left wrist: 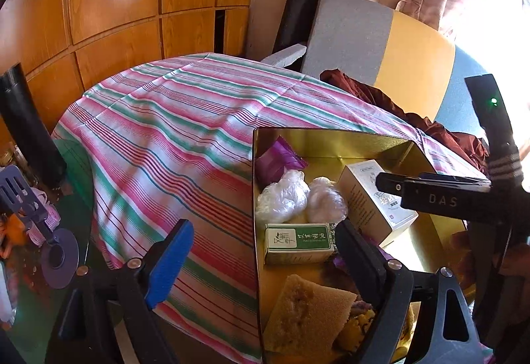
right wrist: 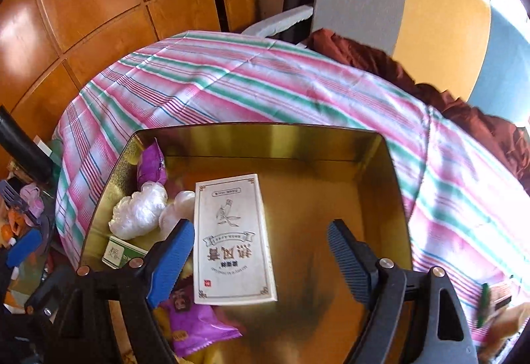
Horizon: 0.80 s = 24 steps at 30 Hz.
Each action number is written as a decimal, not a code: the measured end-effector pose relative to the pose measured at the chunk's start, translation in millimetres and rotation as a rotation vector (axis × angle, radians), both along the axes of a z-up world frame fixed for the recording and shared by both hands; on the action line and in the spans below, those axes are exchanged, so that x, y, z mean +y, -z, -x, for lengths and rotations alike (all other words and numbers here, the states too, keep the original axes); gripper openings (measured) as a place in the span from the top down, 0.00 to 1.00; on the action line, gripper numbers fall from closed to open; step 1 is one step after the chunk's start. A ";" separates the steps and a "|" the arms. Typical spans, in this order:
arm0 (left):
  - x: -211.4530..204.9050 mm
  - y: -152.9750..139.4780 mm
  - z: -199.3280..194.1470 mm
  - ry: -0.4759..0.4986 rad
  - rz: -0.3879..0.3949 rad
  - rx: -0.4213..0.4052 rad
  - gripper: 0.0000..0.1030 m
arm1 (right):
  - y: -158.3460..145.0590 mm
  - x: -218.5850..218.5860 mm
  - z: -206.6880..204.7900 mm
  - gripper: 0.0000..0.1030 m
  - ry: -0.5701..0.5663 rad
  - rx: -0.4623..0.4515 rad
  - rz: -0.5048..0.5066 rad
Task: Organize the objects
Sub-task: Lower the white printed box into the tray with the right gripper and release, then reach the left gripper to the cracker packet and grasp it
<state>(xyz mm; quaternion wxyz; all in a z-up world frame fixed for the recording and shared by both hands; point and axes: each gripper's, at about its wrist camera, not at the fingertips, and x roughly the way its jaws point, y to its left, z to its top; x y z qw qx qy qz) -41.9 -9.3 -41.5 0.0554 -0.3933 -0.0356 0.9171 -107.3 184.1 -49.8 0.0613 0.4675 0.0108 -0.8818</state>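
A gold tin box [left wrist: 331,138] [right wrist: 258,135] stands on a striped cloth. Inside lie a white carton [right wrist: 232,241] [left wrist: 367,201], a green box [left wrist: 298,243] [right wrist: 122,253], two white plastic wads [left wrist: 281,198] [right wrist: 139,211], purple packets [left wrist: 278,158] [right wrist: 198,327] and a yellow sponge [left wrist: 308,314]. My left gripper [left wrist: 265,264] is open, its jaws straddling the tin's left wall. My right gripper [right wrist: 261,261] is open above the tin, with the white carton lying between its jaws; it also shows in the left wrist view [left wrist: 430,195].
The striped cloth [left wrist: 185,118] covers the table. A brown garment [left wrist: 381,98] and a grey, yellow and blue cushion [right wrist: 414,9] lie behind. Clutter with a purple spatula [left wrist: 23,198] sits at the left. Wooden panels form the back wall.
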 end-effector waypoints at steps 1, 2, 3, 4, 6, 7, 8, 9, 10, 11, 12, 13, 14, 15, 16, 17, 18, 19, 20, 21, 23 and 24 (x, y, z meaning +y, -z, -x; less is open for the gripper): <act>0.2 -0.7 -0.3 0.000 0.002 0.002 0.14 | -2.8 1.2 -4.1 0.17 0.004 0.015 -0.019; 0.4 -1.2 -0.8 -0.001 0.004 0.004 0.14 | -5.8 2.4 -8.3 0.16 0.007 0.030 -0.037; 0.7 -1.6 -1.3 -0.001 0.005 0.005 0.14 | -8.7 4.4 -12.7 0.11 0.013 0.045 -0.055; 0.8 -2.1 -1.8 -0.001 0.006 0.006 0.14 | -11.1 6.7 -17.3 0.10 0.018 0.058 -0.069; 1.2 -2.8 -2.5 0.000 0.008 0.007 0.14 | -15.4 15.1 -26.1 0.10 0.031 0.078 -0.090; 1.3 -3.1 -2.8 0.001 0.009 0.008 0.14 | -17.5 21.3 -31.2 0.10 0.042 0.088 -0.097; 1.7 -3.5 -3.2 0.002 0.011 0.009 0.14 | -19.8 28.6 -35.2 0.10 0.054 0.095 -0.101; 2.0 -3.8 -3.7 0.003 0.013 0.011 0.14 | -22.0 36.4 -38.9 0.09 0.067 0.099 -0.103; 2.8 -4.0 -3.9 0.004 0.016 0.011 0.14 | -24.2 44.3 -42.3 0.09 0.078 0.102 -0.103; 3.6 -4.2 -4.1 0.005 0.018 0.011 0.14 | -26.3 52.6 -45.9 0.09 0.091 0.105 -0.105; 4.5 -4.3 -4.3 0.006 0.019 0.011 0.14 | -28.4 60.7 -49.4 0.09 0.104 0.107 -0.109; 5.4 -4.4 -4.3 0.008 0.021 0.011 0.14 | -30.2 68.8 -53.5 0.09 0.116 0.109 -0.114; 6.7 -4.4 -4.5 0.012 0.023 0.011 0.14 | -32.2 77.4 -57.3 0.09 0.128 0.113 -0.115; 8.3 -4.6 -4.6 0.014 0.027 0.012 0.14 | -33.5 85.9 -60.4 0.09 0.141 0.116 -0.118; 9.7 -4.9 -4.8 0.018 0.029 0.011 0.14 | -35.0 94.6 -63.5 0.09 0.154 0.117 -0.122; 11.4 -5.3 -5.1 0.023 0.030 0.012 0.14 | -36.5 103.3 -66.6 0.09 0.168 0.118 -0.125; 12.9 -5.7 -5.6 0.027 0.032 0.014 0.14 | -38.3 112.0 -69.6 0.09 0.182 0.119 -0.130; 14.9 -6.1 -6.0 0.032 0.036 0.015 0.14 | -39.8 121.4 -73.0 0.09 0.197 0.122 -0.132; 16.8 -6.6 -6.6 0.038 0.039 0.017 0.14 | -41.3 130.7 -76.2 0.09 0.211 0.124 -0.134; 18.7 -7.1 -7.0 0.043 0.042 0.019 0.14 | -42.4 140.4 -79.3 0.09 0.229 0.126 -0.139; 22.2 -8.7 -7.6 0.052 0.045 0.022 0.14 | -45.5 162.3 -86.4 0.09 0.275 0.129 -0.155; 24.1 -9.6 -7.9 0.057 0.046 0.024 0.14 | -47.1 174.6 -90.5 0.09 0.300 0.131 -0.156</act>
